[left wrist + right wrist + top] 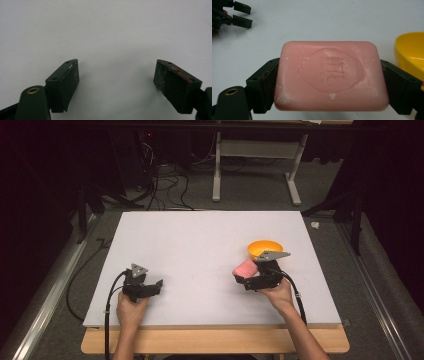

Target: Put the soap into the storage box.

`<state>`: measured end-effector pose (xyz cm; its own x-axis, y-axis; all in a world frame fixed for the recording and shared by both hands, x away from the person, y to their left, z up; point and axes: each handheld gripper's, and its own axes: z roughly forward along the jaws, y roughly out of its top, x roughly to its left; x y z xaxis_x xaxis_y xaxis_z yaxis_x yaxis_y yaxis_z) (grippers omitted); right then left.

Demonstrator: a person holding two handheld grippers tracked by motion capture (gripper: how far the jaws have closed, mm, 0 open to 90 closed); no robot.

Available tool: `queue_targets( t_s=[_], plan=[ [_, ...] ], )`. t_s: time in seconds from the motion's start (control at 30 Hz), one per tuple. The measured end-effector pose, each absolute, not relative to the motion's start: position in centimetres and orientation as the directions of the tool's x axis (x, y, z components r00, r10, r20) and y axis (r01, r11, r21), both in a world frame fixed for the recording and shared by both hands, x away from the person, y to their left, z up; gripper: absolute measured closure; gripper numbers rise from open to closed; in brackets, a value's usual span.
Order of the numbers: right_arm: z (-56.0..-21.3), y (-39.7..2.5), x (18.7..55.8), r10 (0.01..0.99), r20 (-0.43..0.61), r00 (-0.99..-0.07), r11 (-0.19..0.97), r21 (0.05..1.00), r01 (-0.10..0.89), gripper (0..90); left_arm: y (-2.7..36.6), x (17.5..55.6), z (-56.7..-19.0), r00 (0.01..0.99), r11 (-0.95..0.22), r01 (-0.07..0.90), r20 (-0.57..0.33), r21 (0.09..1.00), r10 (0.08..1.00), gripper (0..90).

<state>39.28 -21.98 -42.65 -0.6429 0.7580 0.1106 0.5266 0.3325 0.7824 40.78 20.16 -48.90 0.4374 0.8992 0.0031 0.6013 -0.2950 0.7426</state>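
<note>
White counter (200, 250) fills the middle of the high view, with dark floor, cables and a table frame along the upper edge.

Right gripper (248, 276) sits at the lower right of centre in that view, its fingers closed on a pink bar of soap (330, 76). In the right gripper view the bar lies flat between the two fingers (263, 86), gripped across its short ends, stamped face up, with whitish residue at the corners. A yellow bowl (265, 249) stands just beyond the gripper; its rim shows at the right edge of the right gripper view.

Left gripper (159, 287) rests at the lower left of the high view, fingers wide apart and holding nothing.

Assessment: the soap appears rigid and fairly dense, probably slick if pressed hard. The flat end faces offer the best hold; the rounded corners would likely let it slip.
</note>
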Motion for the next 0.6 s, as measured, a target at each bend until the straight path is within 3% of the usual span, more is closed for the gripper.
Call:
queue_targets(
  t_s=[0.6],
  plan=[
    [-42.6,-24.8,37.7,0.797,0.138,-0.589,0.268,0.791,0.549,13.6,20.2,40.8,-48.9,0.439,-0.298,0.601,0.006,0.742,0.899,20.9]
  ],
)
